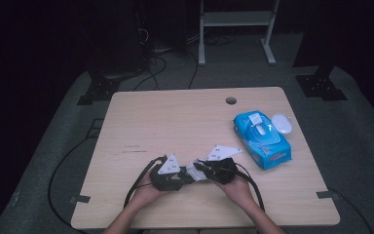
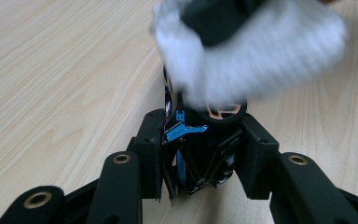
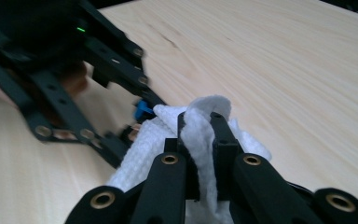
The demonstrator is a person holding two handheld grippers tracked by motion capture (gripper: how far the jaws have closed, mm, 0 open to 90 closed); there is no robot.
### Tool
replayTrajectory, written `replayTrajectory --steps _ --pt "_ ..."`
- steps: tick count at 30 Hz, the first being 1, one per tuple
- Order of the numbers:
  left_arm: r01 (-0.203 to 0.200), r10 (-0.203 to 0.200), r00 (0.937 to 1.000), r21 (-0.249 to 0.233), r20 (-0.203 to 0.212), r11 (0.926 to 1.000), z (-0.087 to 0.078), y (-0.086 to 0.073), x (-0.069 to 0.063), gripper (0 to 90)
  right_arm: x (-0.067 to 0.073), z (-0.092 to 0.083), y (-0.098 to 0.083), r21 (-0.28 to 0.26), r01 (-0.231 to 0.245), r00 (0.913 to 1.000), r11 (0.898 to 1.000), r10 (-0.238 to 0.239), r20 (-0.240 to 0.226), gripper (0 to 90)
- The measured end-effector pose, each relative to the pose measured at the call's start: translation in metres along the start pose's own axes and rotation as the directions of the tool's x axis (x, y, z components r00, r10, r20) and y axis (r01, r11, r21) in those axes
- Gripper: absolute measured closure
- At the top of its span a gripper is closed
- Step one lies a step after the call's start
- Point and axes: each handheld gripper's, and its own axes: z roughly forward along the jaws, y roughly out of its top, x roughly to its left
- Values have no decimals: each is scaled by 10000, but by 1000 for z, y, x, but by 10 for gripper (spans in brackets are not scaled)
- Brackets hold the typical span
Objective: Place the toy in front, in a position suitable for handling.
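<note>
Near the table's front edge my left gripper point(image 1: 184, 176) is shut on a small black object point(image 2: 186, 131) with blue trim and a copper-coloured ring on top. Its jaws clamp the object from both sides in the left gripper view point(image 2: 204, 140). My right gripper point(image 1: 200, 167) faces it from the right and is shut on a folded white wipe point(image 3: 149, 144). The wipe point(image 2: 270, 51) lies blurred over the top of the object. In the right gripper view the pinched wipe rises between my jaws point(image 3: 199, 135), and a blue bit of the object point(image 3: 143, 110) peeks out beside it.
A blue pack of wipes point(image 1: 262, 139) lies at the right of the wooden table point(image 1: 175, 117), with a white oval lid point(image 1: 281, 123) beside it. A cable hole point(image 1: 231, 101) sits near the far edge. Cables trail from both grippers toward the person.
</note>
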Motion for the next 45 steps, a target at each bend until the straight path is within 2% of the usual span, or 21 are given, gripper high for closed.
replayTrajectory --steps 3,5,6,9,11,13,15,18,21,24,26,28,30,31,34,36,39,40,41,43,45 --pt "10 -10 10000 -35 -38 10000 0 -1 0 581 10 6 3 24 370 9991 9993 -370 -213 852" --pt "21 -21 10000 -47 -45 10000 0 -1 -1 581 9 6 4 114 509 9985 9986 -507 -210 853" --pt "4 -4 10000 -39 -48 10000 0 -1 -1 581 7 5 4 137 431 9989 9990 -428 -198 853" --pt "-34 34 10000 -42 -58 10000 -1 -1 0 581 -3 -2 1 191 412 9984 9990 -419 385 853" --pt "-9 8 10000 -47 -96 10000 -1 -1 -1 581 -10 -7 -1 208 103 9983 9997 -114 563 853" --pt "8 -9 9999 -58 -131 10000 0 -1 -1 581 -12 -7 -2 141 -138 9981 9998 129 607 853" --pt "57 -57 9998 -48 -164 10000 0 0 -1 581 -8 -4 0 129 -90 9988 9999 83 491 853" --pt "69 -70 9998 -44 -187 10000 0 0 -1 581 2 5 4 113 291 9996 9995 -291 60 851" --pt "60 -61 9998 -59 -205 10000 0 -1 -1 581 7 7 7 256 685 9975 9973 -689 133 852" --pt "58 -59 9997 -46 -220 10000 0 -1 -1 581 1 3 5 274 562 9978 9980 -571 335 853" --pt "29 -30 9998 -30 -218 10000 0 0 -1 581 -7 -1 3 261 281 9979 9993 -295 569 852" --pt "28 -29 9998 -30 -212 10000 0 0 -1 581 -8 -2 2 200 148 9980 9997 -160 612 852" --pt "36 -37 9997 -59 -224 10000 0 0 -1 581 -4 0 3 153 174 9986 9997 -182 489 852" --pt "23 -24 9997 -60 -233 10000 0 0 -2 580 1 3 5 167 232 9993 9996 -237 280 852" --pt "64 -64 9998 -29 -187 10000 0 0 -1 580 14 11 9 250 762 9970 9968 -765 135 851" --pt "72 -73 9998 -74 -167 9999 0 -1 -1 581 15 11 12 370 925 9956 9950 -930 126 851" --pt "159 -161 9998 -154 -132 9998 0 -1 0 581 6 7 9 505 783 9949 9956 -813 601 852" --pt "128 -130 9998 -146 -152 9998 1 -1 0 581 0 4 8 485 568 9945 9972 -608 854 852" --pt "94 -97 9998 -149 -155 9998 1 -1 0 581 -4 2 7 419 275 9955 9987 -312 894 852" --pt "0 -1 9999 -94 -141 10000 1 0 0 580 -3 3 7 342 147 9965 9993 -175 823 852" --pt "57 -58 9999 -125 -155 9999 2 0 0 580 5 8 8 223 226 9990 9995 -234 381 851"
